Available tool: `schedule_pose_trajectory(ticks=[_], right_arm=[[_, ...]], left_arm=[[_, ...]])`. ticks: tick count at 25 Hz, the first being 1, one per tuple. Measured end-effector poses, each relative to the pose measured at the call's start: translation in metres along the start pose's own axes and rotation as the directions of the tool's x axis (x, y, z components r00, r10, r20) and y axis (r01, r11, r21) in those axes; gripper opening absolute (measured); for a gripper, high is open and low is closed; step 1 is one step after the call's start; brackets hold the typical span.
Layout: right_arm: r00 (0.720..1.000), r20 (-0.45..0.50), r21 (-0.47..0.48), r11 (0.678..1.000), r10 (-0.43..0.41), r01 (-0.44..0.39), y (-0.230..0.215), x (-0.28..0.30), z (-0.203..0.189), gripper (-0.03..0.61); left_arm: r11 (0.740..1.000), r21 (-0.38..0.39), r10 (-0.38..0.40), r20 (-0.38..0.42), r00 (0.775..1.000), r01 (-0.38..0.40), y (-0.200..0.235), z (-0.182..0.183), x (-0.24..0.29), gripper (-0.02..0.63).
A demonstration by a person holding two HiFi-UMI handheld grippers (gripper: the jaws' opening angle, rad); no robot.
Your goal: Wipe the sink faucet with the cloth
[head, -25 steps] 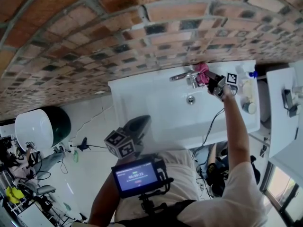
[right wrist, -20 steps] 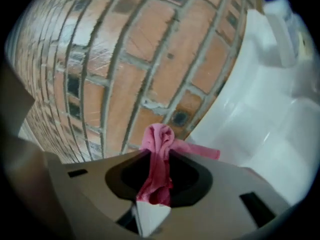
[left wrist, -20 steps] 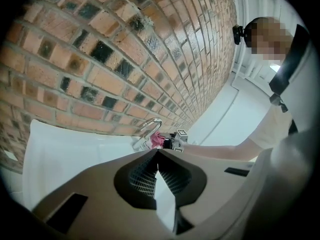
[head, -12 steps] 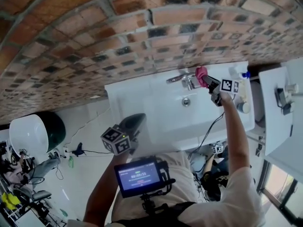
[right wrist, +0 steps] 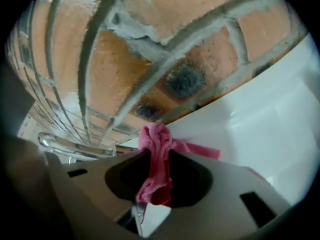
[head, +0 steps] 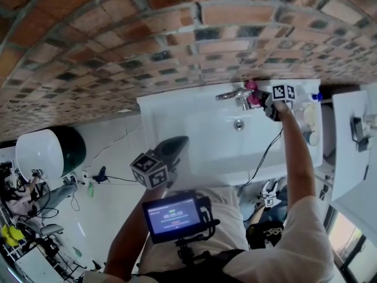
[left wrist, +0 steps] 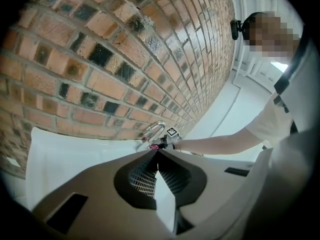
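Observation:
The white sink (head: 177,122) stands against a brick wall, with a chrome faucet (head: 231,94) at its back rim. My right gripper (head: 263,101) is shut on a bunched pink cloth (head: 252,91), which it holds against the right side of the faucet's base. In the right gripper view the cloth (right wrist: 157,156) sticks out between the jaws, with the faucet (right wrist: 75,146) to the left and the sink's back rim (right wrist: 260,119) behind. My left gripper (head: 172,151) hangs shut and empty before the sink's front left. Its own view shows the faucet (left wrist: 154,131) far ahead.
Bottles (head: 307,115) stand on the sink's right rim, and a drain (head: 238,123) sits in the basin. A white cabinet (head: 351,158) flanks the sink on the right. A round white fixture (head: 42,155) is on the floor at the left. A small screen (head: 171,216) hangs at the person's chest.
The right gripper has rolled and shifted slightly at the faucet's base, keeping the pink cloth. The left gripper has stayed where it was.

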State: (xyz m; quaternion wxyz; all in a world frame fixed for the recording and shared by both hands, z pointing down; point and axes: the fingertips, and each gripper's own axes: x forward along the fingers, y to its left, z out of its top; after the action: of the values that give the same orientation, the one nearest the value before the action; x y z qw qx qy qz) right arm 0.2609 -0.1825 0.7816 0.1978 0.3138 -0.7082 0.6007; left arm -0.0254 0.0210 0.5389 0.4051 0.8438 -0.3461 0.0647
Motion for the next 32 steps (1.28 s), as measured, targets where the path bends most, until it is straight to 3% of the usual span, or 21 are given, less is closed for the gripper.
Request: schedule_pose_trajectory(ticks=[6,13,19,22,26,32], right_arm=[[0.996,-0.081,0.037,0.998,-0.047,0.05,-0.01,0.013,-0.002,0.123],[0.994,-0.11,0.048,0.999,-0.001,0.006,-0.011,0.018,-0.003,0.121],[0.988,-0.147,0.031,0.999,-0.039,0.044,-0.014,0.023,-0.008,0.123],[0.984,-0.168,-0.027,0.998,-0.06,0.056,-0.017,0.024,-0.007,0.121],[0.988,-0.155,-0.119,0.993,0.006,-0.025,-0.007,0.018,-0.002,0.121],[0.99,-0.138,-0.305,0.95,0.033,-0.074,0.026,0.0,0.006,0.12]], left_arm=[[1.0,0.011,0.022,0.016,1.0,-0.022,-0.001,0.0,0.005,0.0],[0.999,0.02,0.025,0.01,1.0,-0.025,-0.005,0.0,0.012,0.0],[0.999,0.045,0.026,-0.002,1.0,-0.026,-0.008,-0.004,0.013,0.0],[0.999,0.034,0.033,-0.002,0.999,-0.033,-0.01,-0.006,0.013,0.0],[0.999,0.031,0.031,-0.007,0.999,-0.031,-0.012,-0.008,0.012,0.0],[0.999,0.028,0.033,0.001,0.999,-0.033,-0.013,-0.009,0.01,0.0]])
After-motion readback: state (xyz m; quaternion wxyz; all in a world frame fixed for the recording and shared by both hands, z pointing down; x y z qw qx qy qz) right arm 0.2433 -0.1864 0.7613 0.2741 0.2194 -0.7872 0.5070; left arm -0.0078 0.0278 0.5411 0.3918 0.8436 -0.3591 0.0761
